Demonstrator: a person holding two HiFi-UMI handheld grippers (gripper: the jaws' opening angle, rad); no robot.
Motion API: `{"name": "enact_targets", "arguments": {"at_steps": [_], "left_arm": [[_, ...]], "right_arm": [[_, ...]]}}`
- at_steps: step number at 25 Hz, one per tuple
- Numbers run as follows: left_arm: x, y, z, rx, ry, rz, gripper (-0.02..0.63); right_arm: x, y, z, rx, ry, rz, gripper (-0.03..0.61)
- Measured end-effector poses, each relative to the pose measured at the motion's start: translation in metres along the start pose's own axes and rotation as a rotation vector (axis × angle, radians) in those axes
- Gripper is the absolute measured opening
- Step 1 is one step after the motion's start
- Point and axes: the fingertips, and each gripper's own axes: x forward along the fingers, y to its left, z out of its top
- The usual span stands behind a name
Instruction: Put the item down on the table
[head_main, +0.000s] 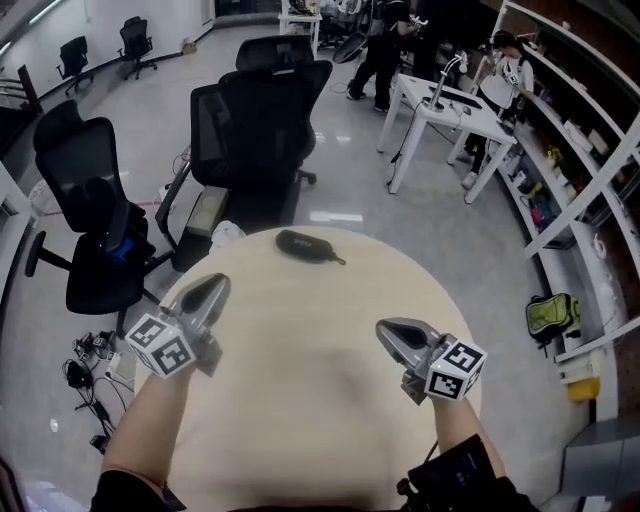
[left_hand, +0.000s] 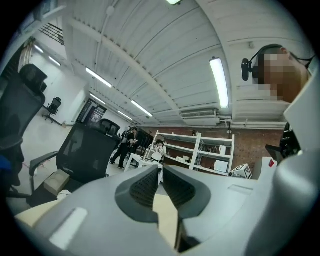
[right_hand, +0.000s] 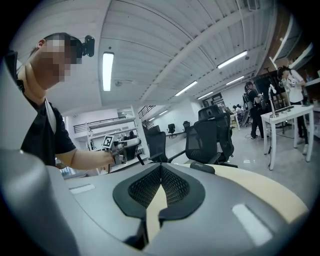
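A dark, elongated pouch (head_main: 308, 246) lies on the far part of the round beige table (head_main: 320, 400), with no gripper touching it. The right gripper view shows the pouch (right_hand: 201, 167) as a low dark shape on the table's far side. My left gripper (head_main: 214, 289) hovers over the table's left edge, its jaws shut together with nothing between them (left_hand: 160, 169). Over the right side of the table my right gripper (head_main: 387, 329) is shut as well and holds nothing (right_hand: 161, 166). Both grippers stay well short of the pouch.
Black office chairs (head_main: 262, 120) stand just beyond the table's far edge, and another chair (head_main: 90, 230) is at the left. A white desk (head_main: 445, 115) and shelving (head_main: 580, 170) line the right side. People stand at the back. Cables (head_main: 85, 370) lie on the floor at the left.
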Motion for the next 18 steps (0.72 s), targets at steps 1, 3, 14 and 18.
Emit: {"name": "enact_targets", "arguments": {"at_steps": [1,3,14,18], "left_arm": [[-0.013,-0.010,0.009,-0.007,-0.014,-0.003,0.014],[-0.041,-0.028,0.026,-0.016,-0.037,-0.008,0.000],[-0.194,-0.091,0.087,0.060,-0.070,-0.016,0.000],[-0.251,-0.112,0.104,0.125,-0.052,-0.030,0.000]], "right_arm": [[-0.005,0.011,0.004,-0.002,-0.002,-0.004,0.015],[-0.015,0.032,0.011,-0.004,-0.010,-0.011,0.015],[-0.039,0.138,0.048,0.001,-0.042,-0.053,0.015],[-0.046,0.177,0.062,0.043,-0.086,-0.070,0.014]]}}
